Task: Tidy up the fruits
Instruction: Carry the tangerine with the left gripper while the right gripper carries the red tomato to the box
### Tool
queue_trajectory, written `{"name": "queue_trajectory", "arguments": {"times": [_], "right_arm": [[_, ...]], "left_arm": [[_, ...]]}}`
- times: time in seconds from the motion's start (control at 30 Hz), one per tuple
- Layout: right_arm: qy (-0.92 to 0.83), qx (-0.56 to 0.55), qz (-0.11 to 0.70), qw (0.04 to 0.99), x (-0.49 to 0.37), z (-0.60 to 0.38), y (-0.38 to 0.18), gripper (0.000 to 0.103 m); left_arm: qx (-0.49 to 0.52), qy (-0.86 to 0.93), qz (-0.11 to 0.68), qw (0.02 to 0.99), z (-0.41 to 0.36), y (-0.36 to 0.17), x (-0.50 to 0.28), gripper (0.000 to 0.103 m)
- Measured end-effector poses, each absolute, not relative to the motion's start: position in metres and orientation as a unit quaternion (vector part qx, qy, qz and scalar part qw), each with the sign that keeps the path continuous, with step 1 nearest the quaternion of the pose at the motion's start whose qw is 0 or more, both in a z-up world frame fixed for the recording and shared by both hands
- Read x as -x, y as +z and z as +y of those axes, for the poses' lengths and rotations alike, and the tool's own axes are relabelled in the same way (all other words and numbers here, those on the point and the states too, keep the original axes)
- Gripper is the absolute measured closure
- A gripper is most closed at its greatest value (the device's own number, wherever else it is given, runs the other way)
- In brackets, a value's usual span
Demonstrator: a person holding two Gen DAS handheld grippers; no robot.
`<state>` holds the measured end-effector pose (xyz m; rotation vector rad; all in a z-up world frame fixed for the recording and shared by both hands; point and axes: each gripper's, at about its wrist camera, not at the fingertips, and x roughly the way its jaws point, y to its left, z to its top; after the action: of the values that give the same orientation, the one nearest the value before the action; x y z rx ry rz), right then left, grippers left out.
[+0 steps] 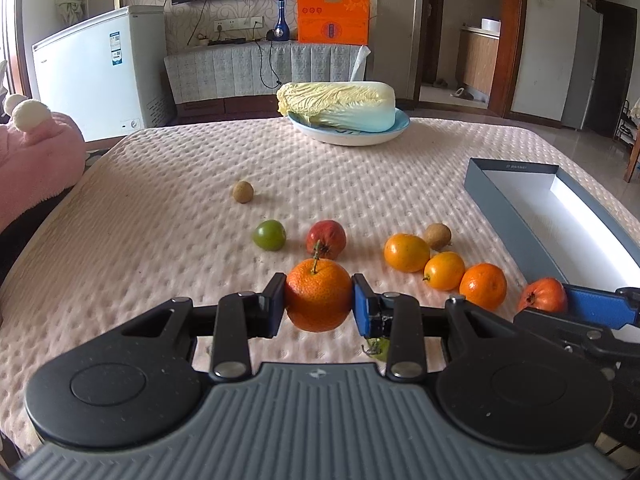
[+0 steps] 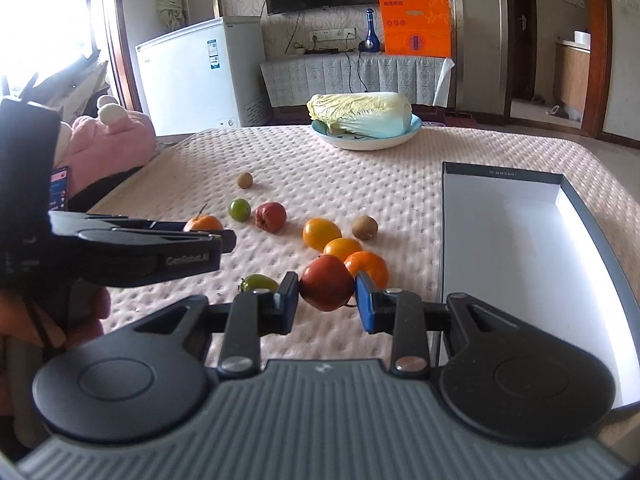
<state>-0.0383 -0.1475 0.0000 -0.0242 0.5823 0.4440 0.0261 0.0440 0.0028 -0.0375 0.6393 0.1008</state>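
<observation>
Stemmed orange mandarin [image 1: 318, 295]: it sits between the two fingers of your left claw [image 1: 319, 300], pinched on both sides, with its green stem pointing up and slightly back toward the far edge. The fruit is near-round, so no clear long axis can be stated. It is held above the pink dimpled cloth on the tabletop [image 1: 168, 184].

Your right claw [image 2: 327, 298] is pressed onto a red round fruit [image 2: 327, 282], the blue pad on one side and the dark pad on the other. This fruit lies close to the near left corner of the open grey box with white interior [image 2: 520, 240], which is placed on your right with its long axis running away from you.

On the cloth: two yellow-orange fruits [image 1: 407, 252] and a smaller orange mandarin [image 1: 483, 286] touching in a diagonal row; a brown round fruit [image 1: 437, 236] just behind them; a second red fruit [image 1: 326, 239] beside a green round fruit [image 1: 269, 234]; another brown fruit [image 1: 243, 191] further back. A napa cabbage [image 1: 340, 104] lies on a pale blue plate [image 1: 400, 126] at the far edge.
</observation>
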Motion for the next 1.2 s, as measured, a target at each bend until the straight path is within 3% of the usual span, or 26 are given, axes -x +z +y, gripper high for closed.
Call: {"name": "queue_trajectory", "arguments": {"times": [1.2], "right_arm": [[0.157, -0.006, 0.249, 0.956, 0.046, -0.234, 0.018, 0.069]], "left_arm": [[-0.002, -0.034, 0.289, 0.957, -0.05, 0.018, -0.053, 0.063]]}}
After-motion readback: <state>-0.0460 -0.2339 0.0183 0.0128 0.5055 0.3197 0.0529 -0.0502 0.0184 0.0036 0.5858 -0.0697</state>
